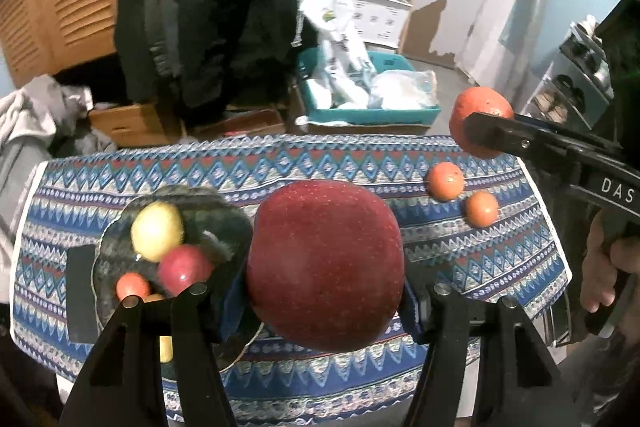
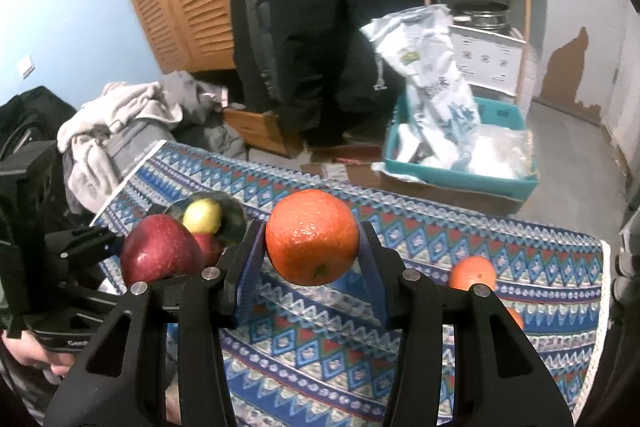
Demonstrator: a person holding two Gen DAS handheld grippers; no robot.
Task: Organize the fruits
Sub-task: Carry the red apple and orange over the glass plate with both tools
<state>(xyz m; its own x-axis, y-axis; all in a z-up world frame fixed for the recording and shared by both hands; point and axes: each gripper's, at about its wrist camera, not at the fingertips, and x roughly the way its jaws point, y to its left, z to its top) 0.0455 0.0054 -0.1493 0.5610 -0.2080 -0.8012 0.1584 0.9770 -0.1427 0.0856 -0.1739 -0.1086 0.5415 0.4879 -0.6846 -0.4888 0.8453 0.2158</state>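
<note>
Your left gripper (image 1: pixel 325 301) clamps a big, speckled dark-red apple (image 1: pixel 325 265) above the table's near edge; the fruit bowl (image 1: pixel 236 227) lies just to its left. Your right gripper (image 2: pixel 312 259) pinches a glossy orange (image 2: pixel 311 237), farther from the bowl, above the patterned tablecloth (image 2: pixel 320 347).

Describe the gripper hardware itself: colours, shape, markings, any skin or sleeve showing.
Both are matte black plastic. The left gripper and right gripper have angular struts with triangular cutouts, silver pivot pins and blue ridged finger pads. White lettering "DAS" marks the right handle. Bare hands show; no sleeves or cables are visible.
</note>
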